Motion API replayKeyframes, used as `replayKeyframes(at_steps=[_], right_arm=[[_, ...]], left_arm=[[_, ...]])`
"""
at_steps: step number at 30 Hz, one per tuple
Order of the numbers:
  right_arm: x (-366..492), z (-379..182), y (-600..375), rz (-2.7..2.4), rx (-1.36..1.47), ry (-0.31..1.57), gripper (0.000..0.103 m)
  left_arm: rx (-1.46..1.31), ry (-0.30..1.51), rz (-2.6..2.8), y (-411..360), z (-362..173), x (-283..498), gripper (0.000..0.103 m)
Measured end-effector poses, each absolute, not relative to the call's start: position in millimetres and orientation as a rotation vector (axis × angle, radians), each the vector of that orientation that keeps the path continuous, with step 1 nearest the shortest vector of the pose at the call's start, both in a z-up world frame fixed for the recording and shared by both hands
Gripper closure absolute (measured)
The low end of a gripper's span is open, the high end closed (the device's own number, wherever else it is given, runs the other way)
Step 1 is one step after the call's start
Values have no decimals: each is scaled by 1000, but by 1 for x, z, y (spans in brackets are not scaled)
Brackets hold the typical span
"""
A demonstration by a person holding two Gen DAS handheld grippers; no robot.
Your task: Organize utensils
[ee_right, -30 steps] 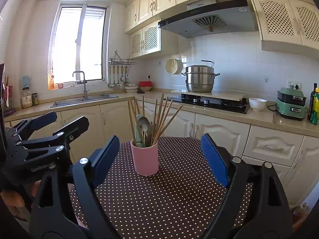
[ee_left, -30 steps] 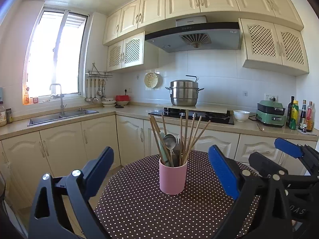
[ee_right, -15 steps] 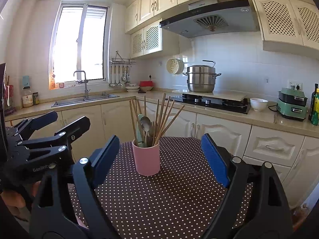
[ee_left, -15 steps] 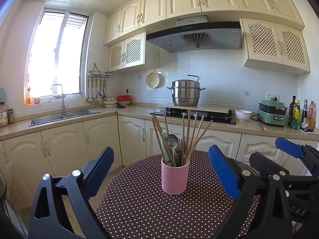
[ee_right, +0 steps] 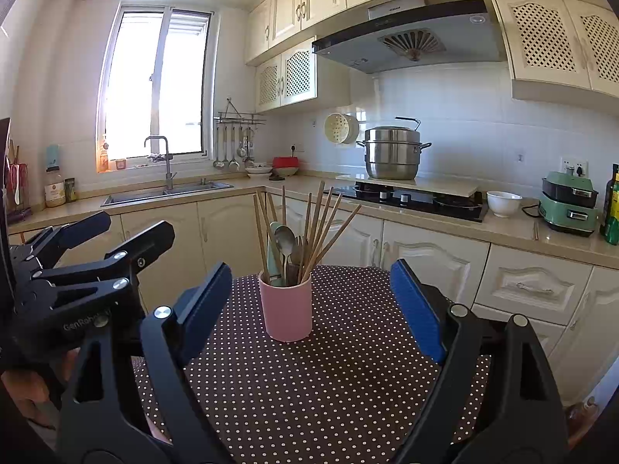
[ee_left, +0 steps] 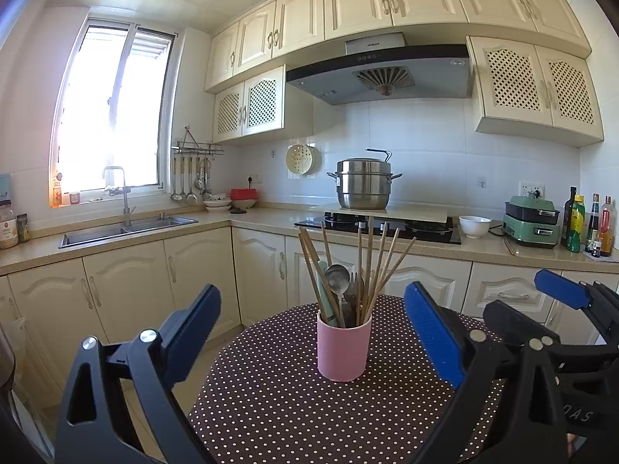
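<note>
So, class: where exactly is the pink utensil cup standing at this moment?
The pink utensil cup stands upright on the polka-dot table, centred ahead of both open tools in each wrist view, touching neither, with the stove counter behind it.

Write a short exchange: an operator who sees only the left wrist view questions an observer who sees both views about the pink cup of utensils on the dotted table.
Operator: I see the right tool only side-on. Is it gripping anything?
Observer: No. The right tool is open, its blue pads wide apart and empty. The pink cup stands untouched on the table ahead of them.
Operator: Is there any other place for utensils that I miss?
Observer: Yes. At the far left end of the counter stands what looks like a reddish holder with a white spoon in it.
</note>
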State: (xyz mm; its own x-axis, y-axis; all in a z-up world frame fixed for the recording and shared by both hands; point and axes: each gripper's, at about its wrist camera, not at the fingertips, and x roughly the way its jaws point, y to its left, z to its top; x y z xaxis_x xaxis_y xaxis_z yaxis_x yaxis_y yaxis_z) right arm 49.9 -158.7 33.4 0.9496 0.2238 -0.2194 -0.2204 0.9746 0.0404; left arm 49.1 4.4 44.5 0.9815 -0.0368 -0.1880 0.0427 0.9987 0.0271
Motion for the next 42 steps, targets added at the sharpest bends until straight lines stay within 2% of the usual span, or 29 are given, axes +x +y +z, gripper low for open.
replayKeyframes(at_steps=[42], right_arm=[[51, 28, -157, 228, 17, 234, 20]], left_arm=[[40, 184, -34, 4, 46, 48, 9]])
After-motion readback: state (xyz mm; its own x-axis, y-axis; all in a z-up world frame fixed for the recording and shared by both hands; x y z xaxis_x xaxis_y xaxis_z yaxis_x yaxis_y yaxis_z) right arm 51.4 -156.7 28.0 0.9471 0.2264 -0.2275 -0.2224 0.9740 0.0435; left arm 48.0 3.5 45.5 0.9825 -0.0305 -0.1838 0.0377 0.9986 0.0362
